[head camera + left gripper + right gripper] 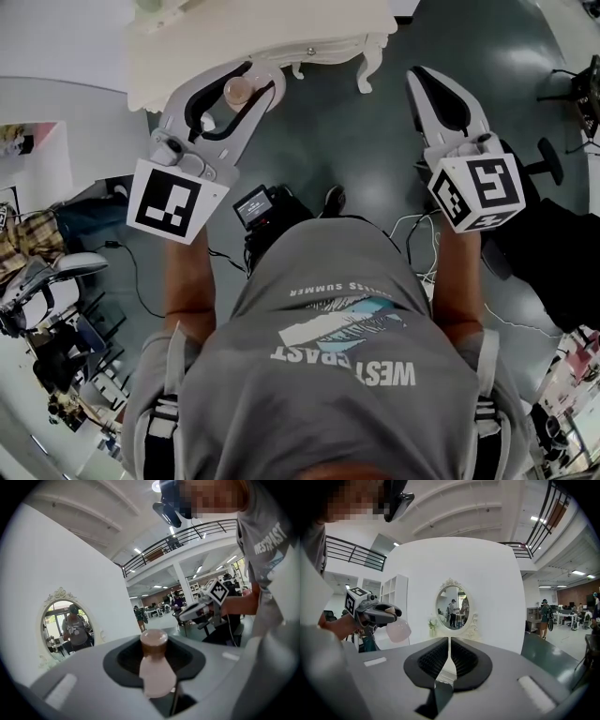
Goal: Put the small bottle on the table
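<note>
A small pale pink bottle (237, 91) with a brown cap is clamped between the jaws of my left gripper (232, 96), just at the front edge of the white dressing table (281, 42). In the left gripper view the bottle (157, 667) stands cap up between the dark pads. The right gripper view shows the left gripper (377, 613) holding the bottle (399, 631) in the air, body hanging down. My right gripper (427, 80) is shut and empty, held over the floor to the right of the table; its pads (459, 660) nearly meet.
An oval mirror (452, 605) in an ornate white frame stands on the table against a white wall. A black office chair (548, 159) is at the right, and cables and a small black device (255, 204) lie on the dark floor near my feet.
</note>
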